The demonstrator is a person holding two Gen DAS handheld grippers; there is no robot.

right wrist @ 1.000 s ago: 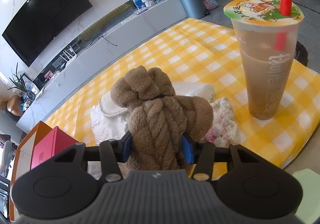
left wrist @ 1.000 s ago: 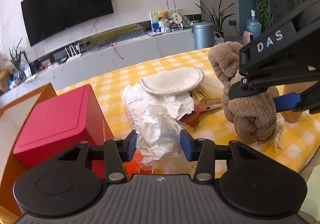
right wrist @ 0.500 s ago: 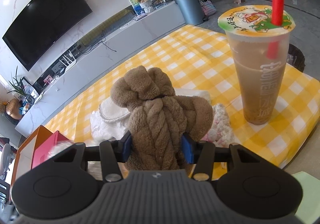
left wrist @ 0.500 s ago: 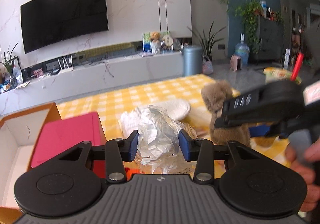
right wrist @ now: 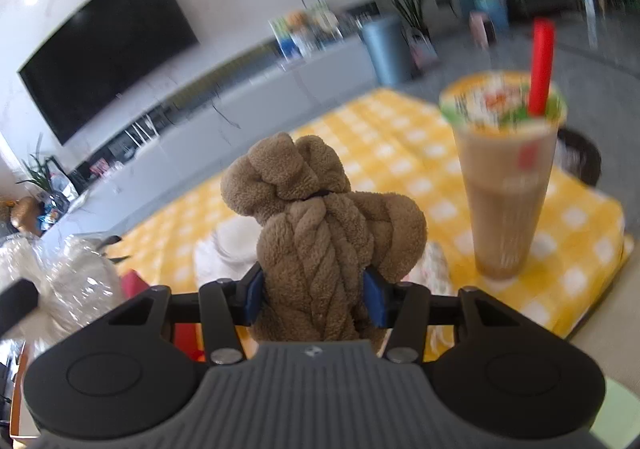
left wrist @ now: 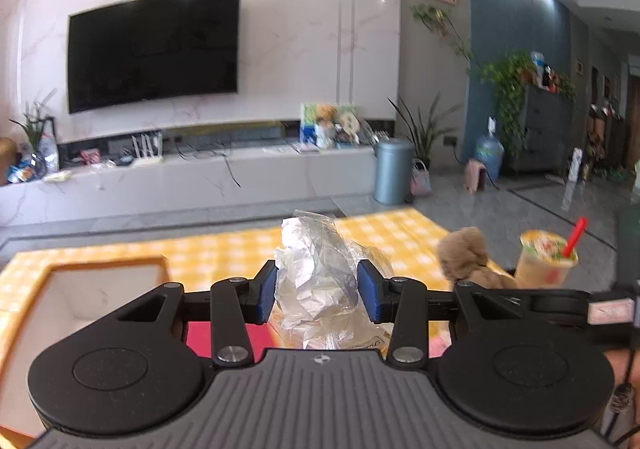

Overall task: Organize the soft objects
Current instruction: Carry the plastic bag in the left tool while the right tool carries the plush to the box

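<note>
Checked worktop (right wrist: 384,153) carries a cup (right wrist: 505,185); left tool (left wrist: 317,291) pinches a bag (left wrist: 316,281) beside a box (left wrist: 76,289), right tool (right wrist: 314,295) a towel (right wrist: 320,237).

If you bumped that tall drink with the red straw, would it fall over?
Probably, yes. The drink cup is tall and narrows toward its base, so it likely tips easily. It looks nearly full, which may steady it a little, but also makes a spill messier. It stands close to the brown knotted towel held in the right gripper, so that side needs care.

No legible text on anything
</note>
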